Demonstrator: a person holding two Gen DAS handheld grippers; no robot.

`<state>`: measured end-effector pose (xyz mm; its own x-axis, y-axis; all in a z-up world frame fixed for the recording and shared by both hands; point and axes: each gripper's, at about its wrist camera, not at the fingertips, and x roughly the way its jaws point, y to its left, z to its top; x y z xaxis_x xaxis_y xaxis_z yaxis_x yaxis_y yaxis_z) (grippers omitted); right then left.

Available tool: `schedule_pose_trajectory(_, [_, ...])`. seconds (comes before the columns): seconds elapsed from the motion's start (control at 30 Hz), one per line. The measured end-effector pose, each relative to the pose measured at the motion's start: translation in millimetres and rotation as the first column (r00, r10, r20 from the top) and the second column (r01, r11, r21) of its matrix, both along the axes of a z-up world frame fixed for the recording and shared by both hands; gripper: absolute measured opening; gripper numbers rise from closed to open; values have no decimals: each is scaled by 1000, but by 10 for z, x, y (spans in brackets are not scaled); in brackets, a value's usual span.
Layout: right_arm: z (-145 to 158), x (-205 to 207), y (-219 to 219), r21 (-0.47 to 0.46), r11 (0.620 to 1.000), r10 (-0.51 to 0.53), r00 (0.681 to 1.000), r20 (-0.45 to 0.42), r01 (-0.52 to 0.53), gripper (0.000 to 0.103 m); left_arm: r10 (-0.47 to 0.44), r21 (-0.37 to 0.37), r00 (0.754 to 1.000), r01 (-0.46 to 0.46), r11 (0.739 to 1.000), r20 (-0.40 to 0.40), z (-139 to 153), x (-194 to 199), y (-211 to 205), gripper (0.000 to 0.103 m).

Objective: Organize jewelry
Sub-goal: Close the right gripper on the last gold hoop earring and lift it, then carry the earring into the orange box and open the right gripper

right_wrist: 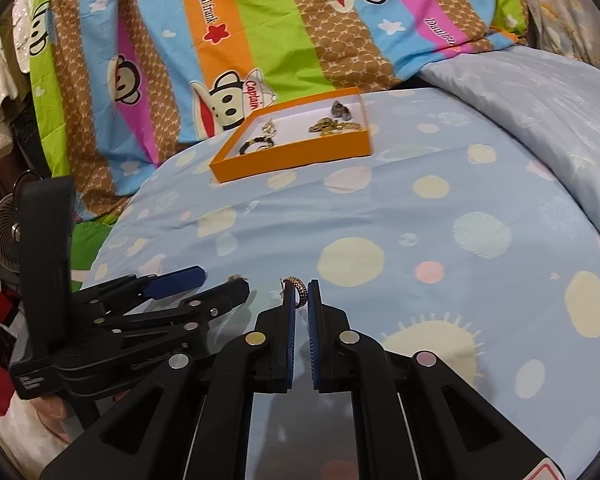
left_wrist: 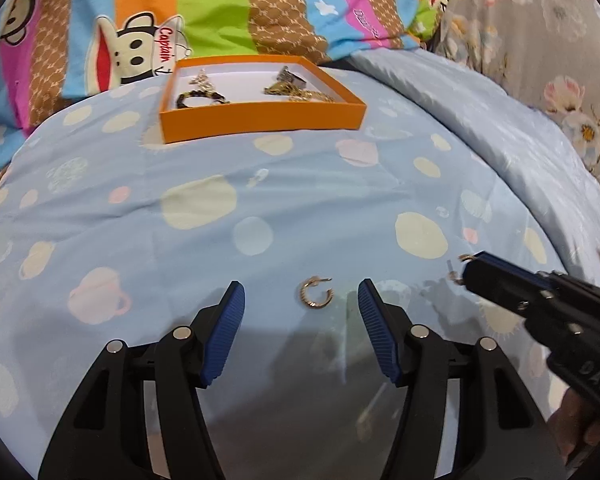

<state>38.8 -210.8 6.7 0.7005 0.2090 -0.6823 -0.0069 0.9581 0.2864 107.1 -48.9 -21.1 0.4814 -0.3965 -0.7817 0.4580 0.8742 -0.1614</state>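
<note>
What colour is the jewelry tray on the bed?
Orange outside, white inside: tray; clearest in the left wrist view.

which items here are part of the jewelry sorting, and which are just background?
Job:
- gold hoop earring on the sheet, between the open left gripper fingers
- studded hoop earring pinched in the right gripper
- orange tray with jewelry already inside

Background:
- dotted blue sheet
- striped monkey-print bedding
- small fan
</note>
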Motion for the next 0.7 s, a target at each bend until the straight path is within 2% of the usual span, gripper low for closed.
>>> schedule_pose_trajectory(0.03, [-9,-1,-15,0,1000,-4,1000,0,4,6,5,12,1000,-5,1000,9,-12,8,-34,52])
schedule_pose_trajectory(0.1, [-29,-3,-40,1,1000,-8,1000,-2,8,6,-3,16,1000,3,1000,15,-14,10,-54,32])
schedule_pose_trajectory(0.2, [-55,22,-44,11,1000,-7,1000,-4,7,6,1,25,1000,-2,1000,29,-24,11,-47,16])
schedule_pose_trajectory(0.53, [36,119,-34,23,1000,10,1000,19,-10,6,-9,-6,999,9,1000,51,87,-26,-8,16])
schedule_pose_trajectory(0.7, [369,383,-42,-11,999,53,996,77,-53,6,1,-41,994,4,999,113,461,144,97,16])
